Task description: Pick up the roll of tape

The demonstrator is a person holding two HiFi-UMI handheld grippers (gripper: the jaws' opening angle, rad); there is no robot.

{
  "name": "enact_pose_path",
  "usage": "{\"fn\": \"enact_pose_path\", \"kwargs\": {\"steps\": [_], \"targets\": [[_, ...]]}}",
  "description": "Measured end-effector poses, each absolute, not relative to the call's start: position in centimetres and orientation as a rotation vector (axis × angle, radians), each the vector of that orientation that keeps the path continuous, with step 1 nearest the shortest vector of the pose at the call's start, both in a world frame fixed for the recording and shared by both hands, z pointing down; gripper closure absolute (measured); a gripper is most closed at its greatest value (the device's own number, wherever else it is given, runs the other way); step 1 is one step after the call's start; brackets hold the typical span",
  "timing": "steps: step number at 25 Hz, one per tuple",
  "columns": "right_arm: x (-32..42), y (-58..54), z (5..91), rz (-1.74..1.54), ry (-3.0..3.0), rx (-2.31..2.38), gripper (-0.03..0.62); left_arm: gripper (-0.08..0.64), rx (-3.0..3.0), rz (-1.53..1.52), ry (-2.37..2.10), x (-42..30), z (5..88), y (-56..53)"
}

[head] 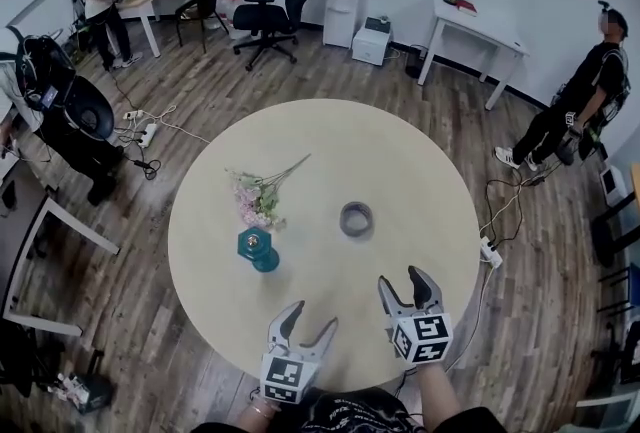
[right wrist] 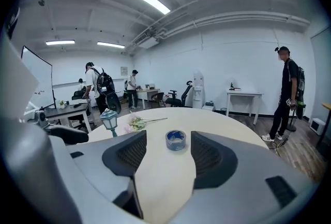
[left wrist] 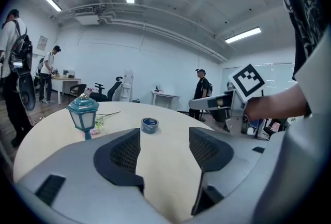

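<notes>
Two tools hover at the near edge of the round pale wooden surface (head: 400, 151): the left hand-held gripper (head: 312, 316) and the right hand-held gripper (head: 400, 279), both with jaws spread wide and empty. The grey roll of tape with a blue label (head: 356, 219) lies flat near the middle, ahead of the right one and lined up between its jaws. On a shallow approach, a jaw tip could shove the light roll away instead of straddling it. A stray left swing might topple the small teal lantern (head: 258, 249).

Grey roll of tape (head: 356, 219) — flat, hole up — mid-table (head: 420, 161)
</notes>
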State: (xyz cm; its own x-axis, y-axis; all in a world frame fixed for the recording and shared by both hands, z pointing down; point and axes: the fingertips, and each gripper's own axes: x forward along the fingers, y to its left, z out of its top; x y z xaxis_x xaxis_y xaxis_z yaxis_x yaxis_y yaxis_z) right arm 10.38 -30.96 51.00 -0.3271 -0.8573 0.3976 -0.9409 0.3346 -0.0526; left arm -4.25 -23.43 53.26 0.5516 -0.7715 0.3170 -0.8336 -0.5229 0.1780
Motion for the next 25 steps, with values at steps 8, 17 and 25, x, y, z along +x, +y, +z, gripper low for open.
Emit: {"fn": "enact_pose_path", "kwargs": {"steps": [8, 17, 25], "targets": [[11.9, -41.8, 51.6, 0.506, -2.316, 1.534, 0.331, 0.250, 2.380, 0.270, -1.421, -5.0, 53.8, -24.6], [11.4, -49.9, 56.7, 0.581, -2.244, 1.372, 0.339, 0.250, 2.298, 0.244, -1.485, -6.5, 54.5, -26.7], [9.4, -53.2, 64.5, 0.708, -2.113, 1.236, 0.339, 0.250, 2.254, 0.282, -1.488, -6.5, 56.0, -27.4]]}}
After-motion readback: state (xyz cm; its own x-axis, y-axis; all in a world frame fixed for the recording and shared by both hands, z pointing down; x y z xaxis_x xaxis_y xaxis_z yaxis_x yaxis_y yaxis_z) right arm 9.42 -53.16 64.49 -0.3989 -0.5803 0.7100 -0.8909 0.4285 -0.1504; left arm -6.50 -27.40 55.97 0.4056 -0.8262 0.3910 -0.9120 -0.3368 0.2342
